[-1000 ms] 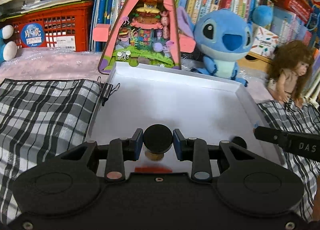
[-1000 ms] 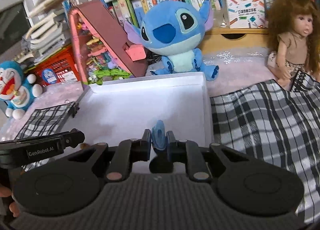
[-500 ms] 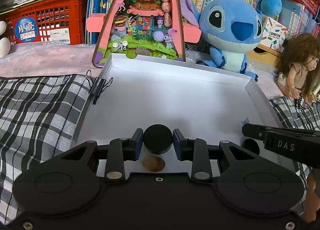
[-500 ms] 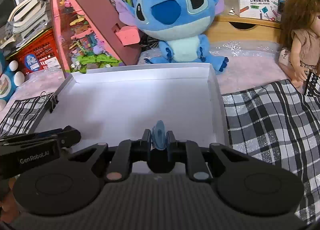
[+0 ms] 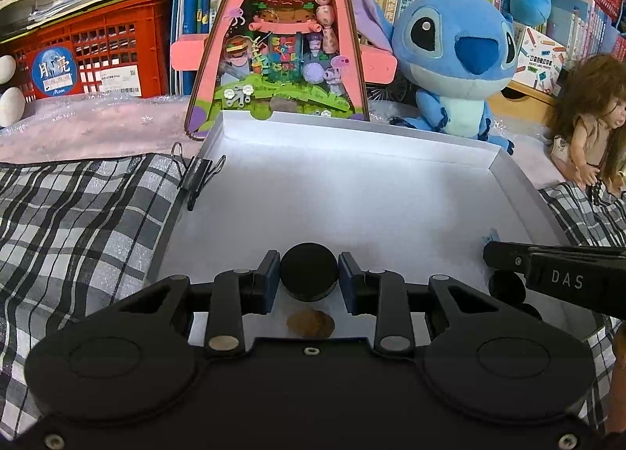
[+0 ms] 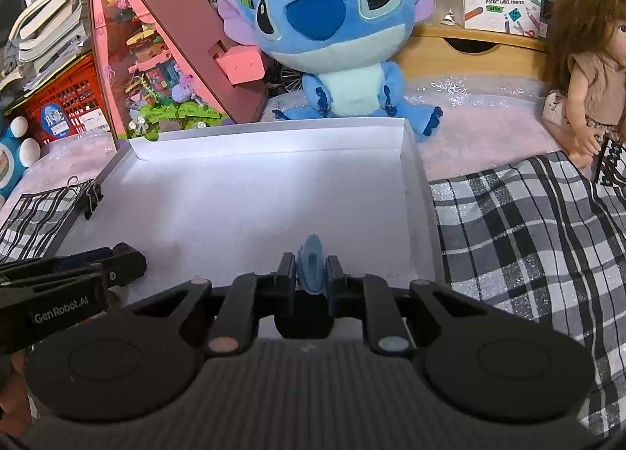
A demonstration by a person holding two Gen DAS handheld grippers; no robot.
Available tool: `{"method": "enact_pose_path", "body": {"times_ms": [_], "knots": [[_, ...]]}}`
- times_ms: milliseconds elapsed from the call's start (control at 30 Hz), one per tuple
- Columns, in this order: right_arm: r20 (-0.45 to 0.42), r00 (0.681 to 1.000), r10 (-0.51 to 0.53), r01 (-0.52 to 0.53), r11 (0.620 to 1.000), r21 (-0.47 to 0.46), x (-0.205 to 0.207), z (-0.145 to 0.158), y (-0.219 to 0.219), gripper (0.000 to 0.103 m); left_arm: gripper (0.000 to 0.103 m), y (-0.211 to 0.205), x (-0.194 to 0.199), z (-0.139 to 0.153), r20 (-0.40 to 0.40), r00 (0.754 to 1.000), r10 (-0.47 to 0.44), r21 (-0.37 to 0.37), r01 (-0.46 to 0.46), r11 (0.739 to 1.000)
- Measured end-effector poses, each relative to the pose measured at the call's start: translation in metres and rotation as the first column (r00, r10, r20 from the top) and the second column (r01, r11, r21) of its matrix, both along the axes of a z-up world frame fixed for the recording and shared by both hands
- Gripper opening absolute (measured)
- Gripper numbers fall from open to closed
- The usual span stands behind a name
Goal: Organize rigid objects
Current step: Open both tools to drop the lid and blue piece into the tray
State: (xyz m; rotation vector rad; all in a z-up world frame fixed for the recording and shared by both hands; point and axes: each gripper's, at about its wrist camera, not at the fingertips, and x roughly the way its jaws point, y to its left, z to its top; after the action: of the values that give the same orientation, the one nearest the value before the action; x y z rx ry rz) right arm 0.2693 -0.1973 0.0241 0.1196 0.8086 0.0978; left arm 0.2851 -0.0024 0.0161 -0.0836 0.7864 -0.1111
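Both my grippers hover low over the white tray [image 5: 352,145].
Left gripper [image 5: 309,278] clamps a black disc [image 5: 309,272]; right gripper [image 6: 311,274] pinches a blue piece [image 6: 312,260], lower half hidden.

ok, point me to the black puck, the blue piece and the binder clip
black puck [image 5: 309,274], left wrist view, on its flat top face.
blue piece [image 6: 312,260], right wrist view, on its upper edge between the fingers.
binder clip [image 5: 197,176], left wrist view, on its black body at the tray's left wall.

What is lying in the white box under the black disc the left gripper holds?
A brown round piece lies on the white box floor beneath the black disc; the left gripper body hides its near edge.
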Motion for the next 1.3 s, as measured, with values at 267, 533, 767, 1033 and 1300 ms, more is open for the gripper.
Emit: {"method": "enact_pose_path", "body": {"times_ms": [267, 533, 767, 1033, 1300], "knots": [[0.004, 1.0, -0.001, 0.001, 1.0, 0.031, -0.001, 0.0, -0.002, 0.027, 0.049, 0.002, -0.009, 0.006, 0.039, 0.999, 0.006, 0.013, -0.007, 1.0], [0.046, 0.999, -0.003, 0.001, 0.998, 0.062, -0.015, 0.012, -0.008, 0.055, 0.069, 0.01, -0.033, 0.021, 0.077, 0.997, 0.008, 0.015, -0.009, 1.0], [0.142, 0.986, 0.084, -0.085, 0.996, -0.001, -0.056, 0.025, -0.004, 0.074, 0.08, 0.011, -0.071, 0.029, 0.106, 0.993, -0.045, 0.009, 0.044, 0.999], [0.24, 0.958, 0.157, -0.145, 0.987, -0.069, -0.111, 0.031, -0.003, 0.089, 0.085, 0.014, -0.122, 0.031, 0.131, 0.987, -0.091, -0.014, 0.093, 0.996], [0.302, 0.935, 0.185, -0.161, 0.982, -0.102, -0.16, 0.03, -0.004, 0.095, 0.087, 0.02, -0.165, 0.026, 0.141, 0.985, -0.104, -0.041, 0.111, 0.993]]}}
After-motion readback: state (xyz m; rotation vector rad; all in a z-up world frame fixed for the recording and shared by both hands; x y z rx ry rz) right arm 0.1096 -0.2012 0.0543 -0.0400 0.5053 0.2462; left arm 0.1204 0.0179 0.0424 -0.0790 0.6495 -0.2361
